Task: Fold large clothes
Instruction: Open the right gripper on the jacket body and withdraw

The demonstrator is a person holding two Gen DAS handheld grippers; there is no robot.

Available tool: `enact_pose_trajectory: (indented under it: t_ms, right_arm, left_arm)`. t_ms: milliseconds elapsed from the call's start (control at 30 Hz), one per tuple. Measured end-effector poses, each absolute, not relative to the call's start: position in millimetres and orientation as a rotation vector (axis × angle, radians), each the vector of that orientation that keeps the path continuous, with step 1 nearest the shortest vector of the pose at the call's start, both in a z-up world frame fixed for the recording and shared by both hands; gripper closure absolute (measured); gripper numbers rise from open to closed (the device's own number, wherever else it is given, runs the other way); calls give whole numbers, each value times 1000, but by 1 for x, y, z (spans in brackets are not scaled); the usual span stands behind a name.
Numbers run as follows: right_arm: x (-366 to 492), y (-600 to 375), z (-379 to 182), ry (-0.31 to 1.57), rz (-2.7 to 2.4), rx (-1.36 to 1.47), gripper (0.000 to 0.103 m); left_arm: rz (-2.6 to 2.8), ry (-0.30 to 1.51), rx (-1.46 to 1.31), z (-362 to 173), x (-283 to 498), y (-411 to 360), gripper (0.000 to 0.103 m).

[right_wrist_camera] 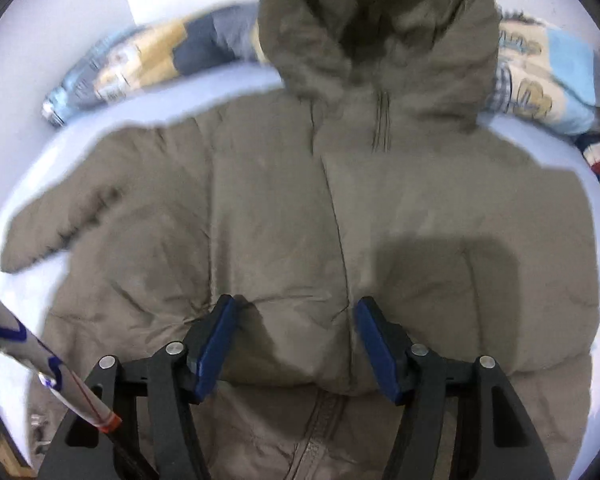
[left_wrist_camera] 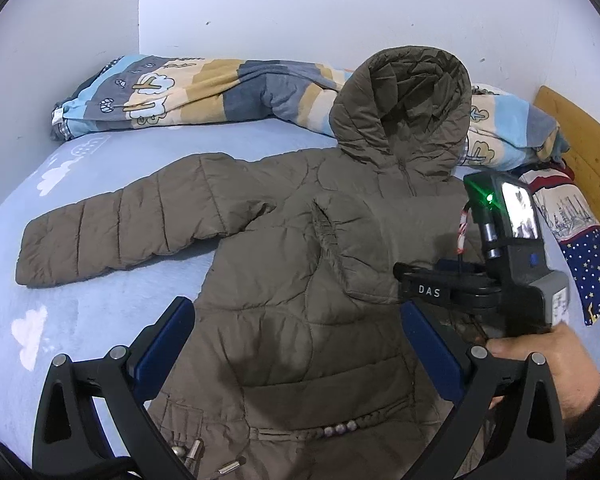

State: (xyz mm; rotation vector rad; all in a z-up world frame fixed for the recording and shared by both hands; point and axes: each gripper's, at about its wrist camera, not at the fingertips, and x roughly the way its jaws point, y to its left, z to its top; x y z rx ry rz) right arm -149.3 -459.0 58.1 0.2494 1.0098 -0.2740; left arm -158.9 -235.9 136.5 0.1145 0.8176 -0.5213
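While spread front-up on pale blue bedsheet [left_wrist_camera: 112,304], olive-brown quilted hooded coat [left_wrist_camera: 300,264] lies flat.
Left gripper [left_wrist_camera: 298,346] and right gripper [right_wrist_camera: 296,346] hover above it, jaws apart, nothing held.

A puffy olive-brown hooded coat [left_wrist_camera: 284,248] is lying front-up on the bed [left_wrist_camera: 60,208], one sleeve spreading sideways, the other folding across its chest.

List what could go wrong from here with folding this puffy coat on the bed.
1. One sleeve lies spread out while the other is already folded across the chest; the thick padding may spring it back open.
2. The right gripper hangs open over the coat front and may pinch only the slick top layer.
3. The hood leans on the rolled blanket and could snag it.
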Motion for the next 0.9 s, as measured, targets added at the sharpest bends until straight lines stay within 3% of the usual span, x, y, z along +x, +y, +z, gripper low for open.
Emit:
enact_pose_trajectory:
  t_ms: [267, 533, 733, 900]
  right_arm:
    - [-171, -465, 87, 945, -262, 356, 34]
    - [-278, -438, 126, 871, -268, 391, 34]
    - [-359, -427, 114, 847, -342, 396, 33]
    - [-359, -443, 103, 873, -363, 472, 33]
  left_arm:
    - [-523, 801, 84, 146, -160, -225, 0]
    - [-507, 798, 75, 149, -159, -217, 0]
    - [-440, 810, 48, 147, -138, -198, 0]
    - [-346, 841, 22, 139, -113, -173, 0]
